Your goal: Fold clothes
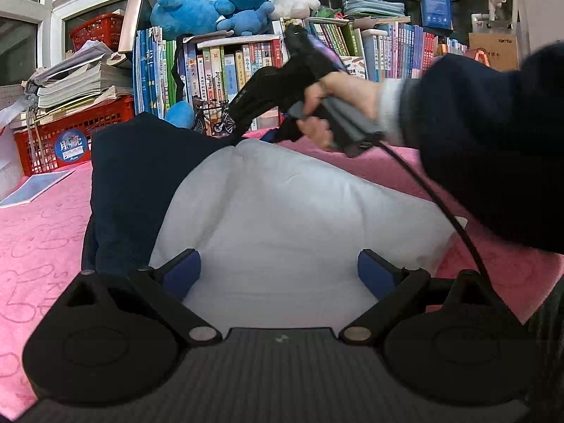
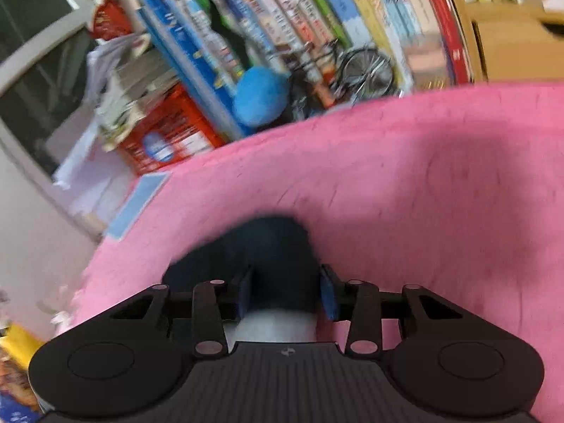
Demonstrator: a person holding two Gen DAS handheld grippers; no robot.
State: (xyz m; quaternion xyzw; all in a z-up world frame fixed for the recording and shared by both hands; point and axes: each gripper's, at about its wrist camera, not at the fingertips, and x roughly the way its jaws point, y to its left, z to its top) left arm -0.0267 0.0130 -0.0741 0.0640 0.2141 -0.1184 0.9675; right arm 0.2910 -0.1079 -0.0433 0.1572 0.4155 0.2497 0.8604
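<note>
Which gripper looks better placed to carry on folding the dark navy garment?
Probably the right gripper: dark navy garment sits between its fingers. The left gripper is open over the white lining, gripping nothing.

Right gripper [image 2: 286, 290] jaws part-closed, dark navy garment [image 2: 271, 246] bunched between the blue pads [image 2: 329, 294]; white fabric [image 2: 276, 324] just behind. Pink blanket [image 2: 405, 194] ahead. Books [image 2: 282, 24], blurred, beyond it.

Both wrist views low over pink blanket [image 1: 42, 239]
</note>
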